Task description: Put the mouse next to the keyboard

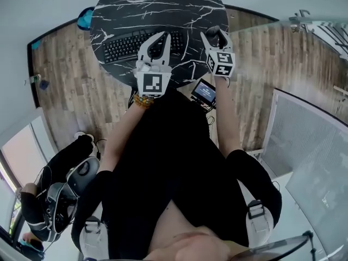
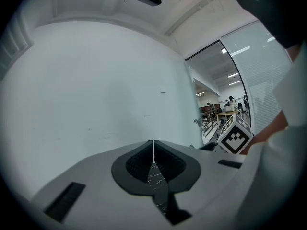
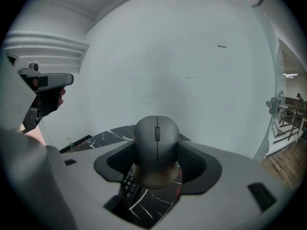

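A black keyboard (image 1: 122,47) lies on the left part of the round black marble table (image 1: 179,4). My right gripper (image 1: 215,35) hovers over the table's right side, shut on a dark grey mouse (image 3: 156,145). The mouse sits upright between the jaws, wheel facing the camera, and part of the keyboard (image 3: 128,180) shows beneath it. My left gripper (image 1: 161,37) hangs above the keyboard's right end. In the left gripper view, the left gripper (image 2: 153,145) has its jaws pressed together with nothing between them.
A small screen device (image 1: 205,92) sits below the table's near edge, by the person's body. Black bags and gear (image 1: 65,189) lie on the wooden floor at lower left. A blue object (image 1: 85,18) is behind the table. Glass partitions (image 1: 310,145) stand on the right.
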Demonstrator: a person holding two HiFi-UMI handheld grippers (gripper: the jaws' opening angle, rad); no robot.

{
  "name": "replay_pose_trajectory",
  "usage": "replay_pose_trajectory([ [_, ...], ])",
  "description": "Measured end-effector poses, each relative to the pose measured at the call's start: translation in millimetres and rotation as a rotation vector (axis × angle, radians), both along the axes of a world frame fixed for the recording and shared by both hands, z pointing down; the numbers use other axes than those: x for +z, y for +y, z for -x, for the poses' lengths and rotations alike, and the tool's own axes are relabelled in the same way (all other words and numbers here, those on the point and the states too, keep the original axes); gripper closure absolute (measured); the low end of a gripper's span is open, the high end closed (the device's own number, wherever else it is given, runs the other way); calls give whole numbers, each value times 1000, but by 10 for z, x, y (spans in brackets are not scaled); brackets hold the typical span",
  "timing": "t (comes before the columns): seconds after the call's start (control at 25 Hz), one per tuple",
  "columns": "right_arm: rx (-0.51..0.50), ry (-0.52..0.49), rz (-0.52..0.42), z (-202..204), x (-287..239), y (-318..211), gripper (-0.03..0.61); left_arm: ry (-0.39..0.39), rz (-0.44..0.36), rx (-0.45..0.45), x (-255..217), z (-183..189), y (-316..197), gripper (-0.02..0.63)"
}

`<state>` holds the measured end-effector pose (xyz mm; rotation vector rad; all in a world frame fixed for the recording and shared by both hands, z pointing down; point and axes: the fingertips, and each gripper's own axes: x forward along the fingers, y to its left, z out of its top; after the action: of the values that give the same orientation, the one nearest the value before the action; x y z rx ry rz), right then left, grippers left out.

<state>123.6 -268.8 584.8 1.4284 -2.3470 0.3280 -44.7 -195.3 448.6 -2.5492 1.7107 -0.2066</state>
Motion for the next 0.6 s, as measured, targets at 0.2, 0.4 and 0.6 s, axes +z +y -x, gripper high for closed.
replay_pose_trajectory([
  [0.2,11,8,58,5,280,-24,292,-13,-1,5,32,30,-13,594],
  [0.4,16,15,111,-17,498,-31,293,-9,10,-3,61,38,4,594],
  [0.6,32,18,153,-74,724,-40,293,-15,23,-11,110,69,5,594],
])
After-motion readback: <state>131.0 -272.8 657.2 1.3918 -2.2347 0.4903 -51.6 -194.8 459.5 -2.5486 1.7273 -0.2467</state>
